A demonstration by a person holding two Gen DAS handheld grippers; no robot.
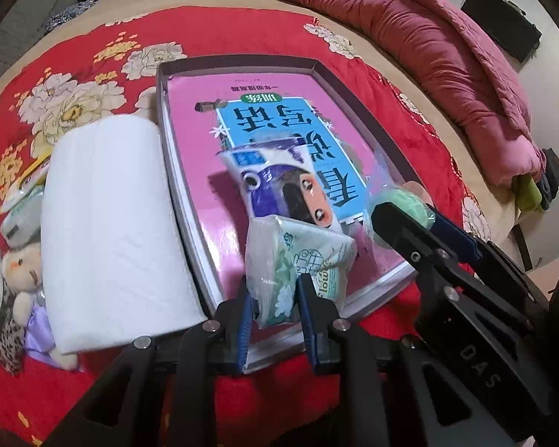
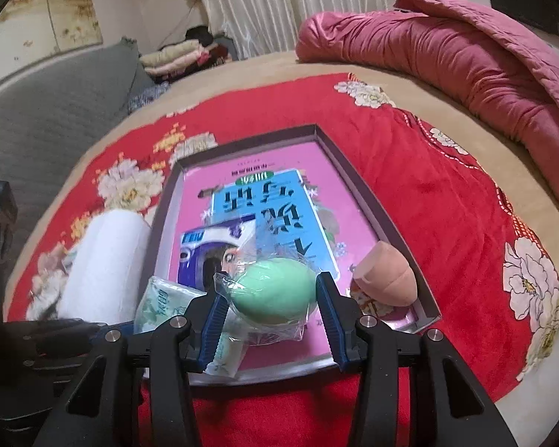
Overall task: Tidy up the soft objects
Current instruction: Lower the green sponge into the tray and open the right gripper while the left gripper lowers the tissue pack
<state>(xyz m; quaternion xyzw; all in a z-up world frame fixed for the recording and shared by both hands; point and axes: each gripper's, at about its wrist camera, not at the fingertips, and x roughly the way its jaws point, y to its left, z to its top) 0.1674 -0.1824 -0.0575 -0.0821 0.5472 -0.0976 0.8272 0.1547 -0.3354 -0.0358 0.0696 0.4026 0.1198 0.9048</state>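
Note:
A shallow grey box lies on the red floral blanket with a pink book inside. My left gripper is shut on a green-and-white tissue pack over the box's near edge; the pack also shows in the right wrist view. A purple-and-white packet lies on the book. My right gripper stands around a green sponge egg in clear wrap, jaws apart, the sponge resting on the book. A pink sponge egg lies in the box's right corner.
A white paper-towel roll lies left of the box. A small teddy bear and other packets lie at far left. A rolled pink quilt lies at the back right. Folded clothes sit behind.

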